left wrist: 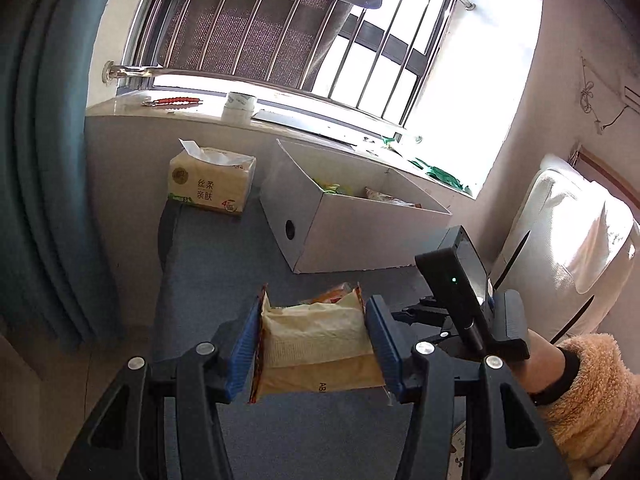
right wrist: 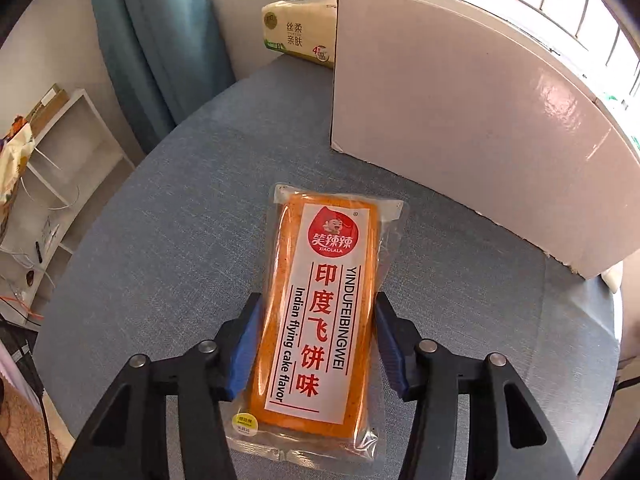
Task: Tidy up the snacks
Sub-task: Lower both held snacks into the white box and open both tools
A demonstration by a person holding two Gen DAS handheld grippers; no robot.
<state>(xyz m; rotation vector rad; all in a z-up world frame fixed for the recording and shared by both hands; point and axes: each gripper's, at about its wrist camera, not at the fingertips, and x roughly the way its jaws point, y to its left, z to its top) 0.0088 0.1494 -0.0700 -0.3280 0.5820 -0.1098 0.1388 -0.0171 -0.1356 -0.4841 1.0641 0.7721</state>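
Note:
My left gripper [left wrist: 314,307] is shut on a cream and yellow snack packet [left wrist: 316,344], held clear above the grey-blue table [left wrist: 224,256]. In the right wrist view an orange "Indian flying cake flavor" snack pack [right wrist: 332,232] lies flat on the table [right wrist: 160,208]. My right gripper [right wrist: 318,301] points down at it, and its blue pads press on the pack's two long sides. A white cardboard box [left wrist: 352,236] stands open at the back of the table with a few snacks [left wrist: 334,189] inside. Its plain side wall [right wrist: 460,120] rises just behind the orange pack.
A pack of tissues [left wrist: 208,182] stands left of the box by the window ledge [left wrist: 160,112]. A hand in a fluffy sleeve [left wrist: 588,392] is at the right, near a white cushioned seat [left wrist: 572,240]. A blue curtain [right wrist: 160,40] and a white shelf [right wrist: 72,152] lie beyond the table's left edge.

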